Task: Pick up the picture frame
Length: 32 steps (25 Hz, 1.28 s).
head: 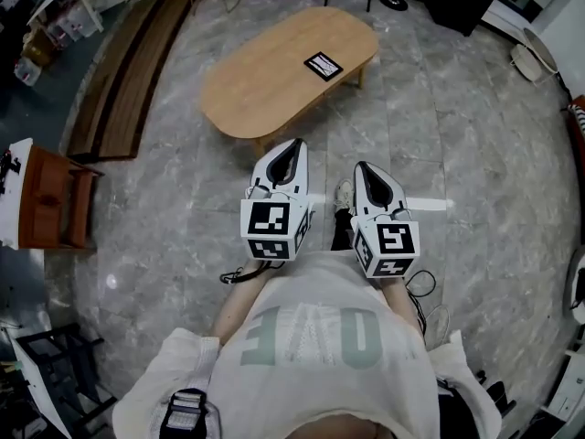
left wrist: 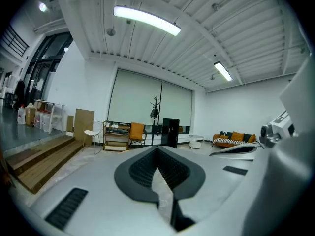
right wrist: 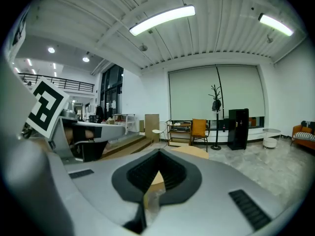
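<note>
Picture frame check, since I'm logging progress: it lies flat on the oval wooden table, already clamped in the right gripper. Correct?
Not clamped. The picture frame lies flat on the oval wooden table, untouched. The right gripper is shut on nothing, short of the table. The head view shows the gap between them, and the right gripper view shows the jaws empty.

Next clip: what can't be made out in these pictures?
- Picture frame: head view, too small to tell its picture.
- Left gripper view: left tool fills the lower field; frame, table hidden.
- Right gripper view: right tool covers most of the table; frame hidden.
</note>
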Each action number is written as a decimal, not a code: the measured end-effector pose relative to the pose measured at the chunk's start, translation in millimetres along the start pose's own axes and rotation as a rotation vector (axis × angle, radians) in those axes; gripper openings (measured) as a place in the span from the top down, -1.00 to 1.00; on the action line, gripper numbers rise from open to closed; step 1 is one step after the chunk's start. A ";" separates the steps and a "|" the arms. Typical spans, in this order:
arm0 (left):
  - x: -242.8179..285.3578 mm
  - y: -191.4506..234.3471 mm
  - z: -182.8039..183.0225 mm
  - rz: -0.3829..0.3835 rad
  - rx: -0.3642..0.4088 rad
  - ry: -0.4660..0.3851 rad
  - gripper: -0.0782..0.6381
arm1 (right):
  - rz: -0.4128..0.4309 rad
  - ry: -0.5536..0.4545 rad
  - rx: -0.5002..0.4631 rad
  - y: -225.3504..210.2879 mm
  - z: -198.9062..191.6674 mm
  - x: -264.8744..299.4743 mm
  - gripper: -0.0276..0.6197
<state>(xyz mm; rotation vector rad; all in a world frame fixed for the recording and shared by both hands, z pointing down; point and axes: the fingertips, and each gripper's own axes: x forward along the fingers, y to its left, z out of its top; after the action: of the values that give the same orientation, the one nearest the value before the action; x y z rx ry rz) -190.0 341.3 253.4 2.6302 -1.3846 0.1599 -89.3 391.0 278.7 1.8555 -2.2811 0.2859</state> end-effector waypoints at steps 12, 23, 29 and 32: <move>190.8 23.2 46.2 0.111 -0.005 0.024 0.76 | 0.100 -0.002 0.000 -132.7 61.8 154.3 0.90; 326.7 31.4 89.8 0.252 0.013 0.007 0.76 | 0.232 0.002 -0.035 -233.4 90.0 260.6 0.90; 356.7 31.7 82.0 0.218 0.002 0.078 0.76 | 0.241 -0.034 -0.029 -249.0 100.7 291.0 0.90; 365.4 33.4 83.1 0.230 -0.003 0.084 0.76 | 0.279 -0.035 -0.047 -250.6 103.7 297.8 0.90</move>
<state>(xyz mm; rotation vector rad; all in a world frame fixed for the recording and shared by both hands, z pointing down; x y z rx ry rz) -9.8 11.5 237.5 2.4251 -1.6522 0.2927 94.0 32.5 265.2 1.5296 -2.5475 0.2379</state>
